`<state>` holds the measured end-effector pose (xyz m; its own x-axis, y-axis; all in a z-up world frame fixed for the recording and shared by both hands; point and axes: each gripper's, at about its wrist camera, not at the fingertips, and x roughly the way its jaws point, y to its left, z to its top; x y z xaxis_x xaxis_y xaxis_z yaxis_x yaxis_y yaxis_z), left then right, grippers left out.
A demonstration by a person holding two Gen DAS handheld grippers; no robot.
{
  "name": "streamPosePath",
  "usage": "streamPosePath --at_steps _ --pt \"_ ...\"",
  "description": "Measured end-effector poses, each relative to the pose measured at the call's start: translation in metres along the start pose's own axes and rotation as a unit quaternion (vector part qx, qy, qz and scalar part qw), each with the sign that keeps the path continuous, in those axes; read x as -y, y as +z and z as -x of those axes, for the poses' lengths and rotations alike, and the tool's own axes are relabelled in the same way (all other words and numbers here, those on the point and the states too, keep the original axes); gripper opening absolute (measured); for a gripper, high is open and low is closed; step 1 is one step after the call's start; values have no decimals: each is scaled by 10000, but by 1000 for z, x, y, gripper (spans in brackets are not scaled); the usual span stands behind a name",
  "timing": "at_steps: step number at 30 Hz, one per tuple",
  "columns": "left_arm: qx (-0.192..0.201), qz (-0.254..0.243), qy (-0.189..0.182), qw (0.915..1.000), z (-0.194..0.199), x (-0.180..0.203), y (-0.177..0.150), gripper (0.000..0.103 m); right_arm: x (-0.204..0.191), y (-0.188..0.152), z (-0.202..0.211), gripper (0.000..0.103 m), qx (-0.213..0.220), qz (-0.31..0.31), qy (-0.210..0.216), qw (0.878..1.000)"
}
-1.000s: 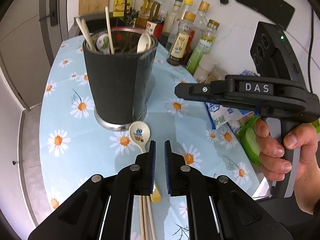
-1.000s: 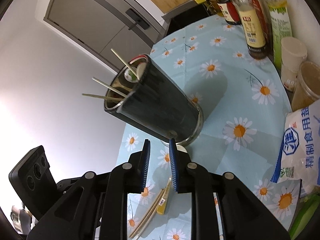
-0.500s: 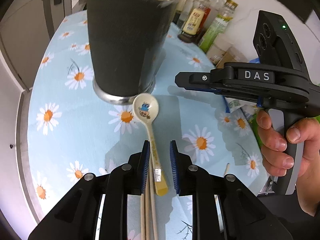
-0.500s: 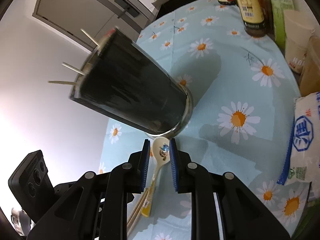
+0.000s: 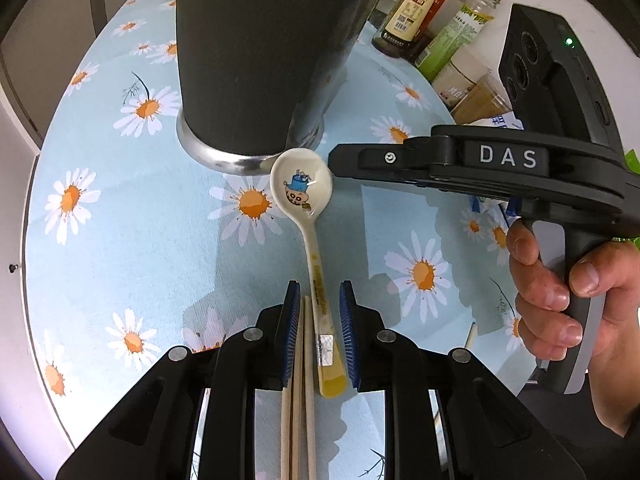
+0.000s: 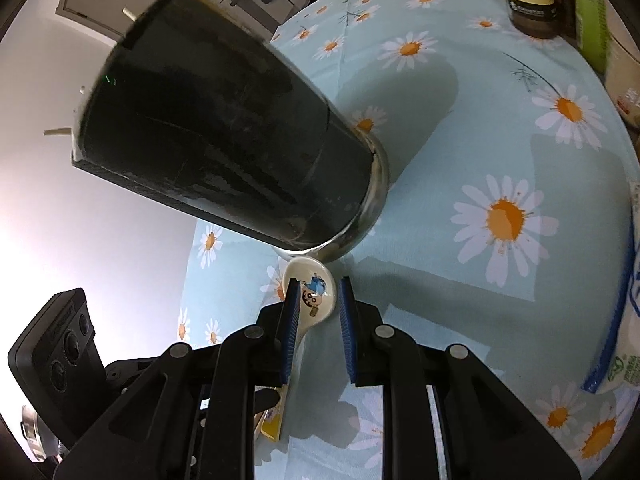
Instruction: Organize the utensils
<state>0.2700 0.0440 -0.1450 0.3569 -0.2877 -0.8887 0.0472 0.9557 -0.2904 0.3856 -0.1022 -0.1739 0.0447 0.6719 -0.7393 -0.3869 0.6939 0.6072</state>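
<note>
A spoon (image 5: 311, 216) is lying on a daisy-print tablecloth (image 5: 120, 248), its bowl touching the steel base of a dark holder (image 5: 256, 60) that is standing well in from the cloth's edges. The handle is running back from the holder toward the near edge, and a pair of chopsticks (image 5: 298, 380) is lying just beside it, parallel.

The left gripper (image 5: 320, 330) is being held low over the handle end, pointing steeply down. Its jaws are standing slightly apart, with the spoon handle and the chopstick tips between the blue pads; the pads are not pressing on either, as gaps are showing on both sides.

The right gripper (image 6: 318, 320) is being held over the spoon's bowl, its jaws likewise slightly apart. In the right wrist view the bowl is seen between and beyond the pads, the left pad overlapping its rim; whether the bowl is being touched cannot be told. In the left wrist view this gripper's tip is seen just beside the bowl, with the person's hand (image 5: 560, 292) wrapped around the grip.

Sauce bottles (image 5: 412, 16) are standing along the far edge of the cloth, and a white-and-blue bag (image 6: 616, 320) is lying at its right edge. Stick ends are poking out of the holder's top in the right wrist view.
</note>
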Motion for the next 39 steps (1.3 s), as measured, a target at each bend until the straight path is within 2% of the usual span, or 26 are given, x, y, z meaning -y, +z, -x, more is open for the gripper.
streamPosePath --at_steps 20,24,25,31,39 --pt "-62 41 -32 10000 -15 -1 10 7 7 7 -25 21 -213 -184 128 9995" --pt "-43 -11 -2 10000 -15 2 12 4 11 6 -26 12 -255 -283 262 9989" --pt "-34 -22 9 10000 -14 2 12 0 12 6 -26 8 -255 -291 263 9989" --pt "45 -248 48 9997 -11 12 15 0 10 4 -22 6 -184 -183 244 9994" --pt "40 -199 34 9998 -10 11 12 0 8 0 -5 6 -85 -128 279 9995"
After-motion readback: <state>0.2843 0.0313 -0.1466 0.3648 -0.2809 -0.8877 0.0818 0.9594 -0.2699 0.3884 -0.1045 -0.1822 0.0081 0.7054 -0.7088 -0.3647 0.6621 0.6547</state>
